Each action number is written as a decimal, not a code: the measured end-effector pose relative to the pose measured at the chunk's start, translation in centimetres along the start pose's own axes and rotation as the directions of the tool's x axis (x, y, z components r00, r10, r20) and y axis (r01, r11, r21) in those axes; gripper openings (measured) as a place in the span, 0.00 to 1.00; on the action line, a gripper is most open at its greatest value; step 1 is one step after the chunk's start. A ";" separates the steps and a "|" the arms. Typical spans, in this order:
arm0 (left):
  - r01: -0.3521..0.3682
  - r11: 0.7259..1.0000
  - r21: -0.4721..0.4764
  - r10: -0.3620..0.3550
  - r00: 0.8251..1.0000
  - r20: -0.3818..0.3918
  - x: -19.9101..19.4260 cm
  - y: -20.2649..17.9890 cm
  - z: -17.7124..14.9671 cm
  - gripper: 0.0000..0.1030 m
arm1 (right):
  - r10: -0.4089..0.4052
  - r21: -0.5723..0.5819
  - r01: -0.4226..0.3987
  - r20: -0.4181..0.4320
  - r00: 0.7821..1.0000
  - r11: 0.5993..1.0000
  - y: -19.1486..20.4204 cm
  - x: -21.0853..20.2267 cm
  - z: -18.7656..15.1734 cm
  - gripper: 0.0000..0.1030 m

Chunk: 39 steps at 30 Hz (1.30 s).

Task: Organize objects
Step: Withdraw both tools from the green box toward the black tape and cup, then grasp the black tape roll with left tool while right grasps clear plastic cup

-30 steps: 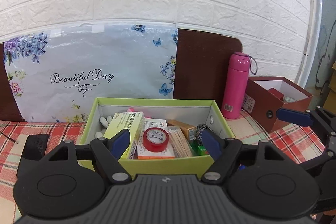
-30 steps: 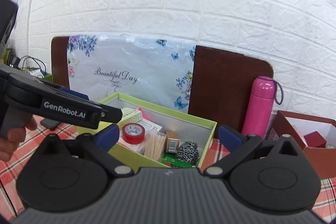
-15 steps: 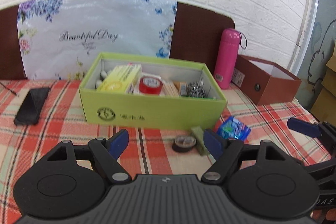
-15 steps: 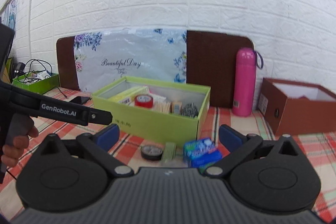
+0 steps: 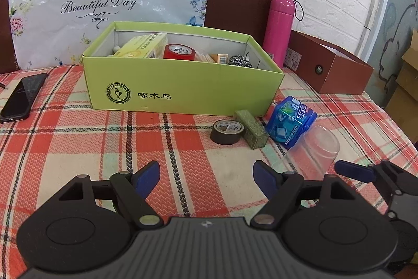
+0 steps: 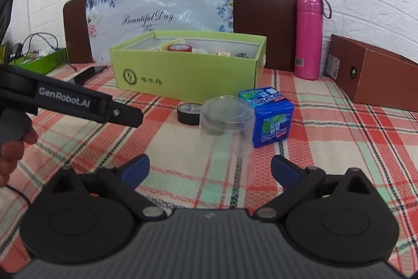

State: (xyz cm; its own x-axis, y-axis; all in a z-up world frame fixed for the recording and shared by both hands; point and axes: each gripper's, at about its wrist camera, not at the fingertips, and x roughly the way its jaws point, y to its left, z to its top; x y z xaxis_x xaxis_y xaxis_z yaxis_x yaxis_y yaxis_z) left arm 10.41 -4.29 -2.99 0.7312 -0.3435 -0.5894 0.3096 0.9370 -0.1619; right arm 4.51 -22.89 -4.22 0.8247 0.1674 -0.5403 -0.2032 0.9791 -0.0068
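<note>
Clutter lies loose on the checked surface in front of the green box: a black tape roll, a small green carton touching it, a blue mint tub and a clear plastic cup standing upside down just before the tub.

The right gripper is lined up on the cup with its jaws spread wide and nothing pressed between them; the cup sits ahead of the pads, apart from both. The left gripper is likewise wide open and empty, aimed at bare cloth short of the tape roll.

The cup looks very light, thin-walled and smooth, so it will likely buckle or squirt out under a hard squeeze; a gentle pinch across the lower wall, near the stiffer closed end, seems safest. The tub looks rigid and heavier, good for a firm hold across its flat sides. The tape roll is stiff and low, so taking it across its outer rim looks easiest.
</note>
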 end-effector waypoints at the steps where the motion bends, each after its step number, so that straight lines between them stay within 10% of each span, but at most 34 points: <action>1: 0.004 1.000 0.004 -0.004 1.000 -0.001 0.2 0.0 0.1 0.79 | 0.002 -0.005 -0.002 -0.004 1.000 1.000 0.1 0.4 0.0 0.94; 14: 0.111 0.983 0.148 -0.113 0.994 0.007 4.3 -1.4 2.2 0.79 | 0.028 0.029 -0.027 -0.046 0.999 0.999 -0.9 2.9 0.8 0.55; 31: 0.276 0.895 0.349 -0.255 0.961 -0.106 10.7 -2.0 3.8 0.77 | -0.007 0.116 0.014 -0.056 0.998 0.993 -3.6 0.6 -0.5 0.54; 39: 0.313 0.893 0.324 -0.288 0.950 -0.124 10.0 -1.4 2.6 0.39 | -0.008 0.134 0.016 -0.059 0.998 0.991 -3.9 0.6 -0.6 0.55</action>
State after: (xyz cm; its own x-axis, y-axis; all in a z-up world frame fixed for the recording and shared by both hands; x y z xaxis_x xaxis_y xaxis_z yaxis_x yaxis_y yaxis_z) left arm 18.85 -9.21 -6.62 0.5302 -0.5877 -0.6112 0.7019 0.7086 -0.0724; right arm 5.52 -26.72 -5.06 0.7940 0.1521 -0.5886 -0.1173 0.9883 0.0971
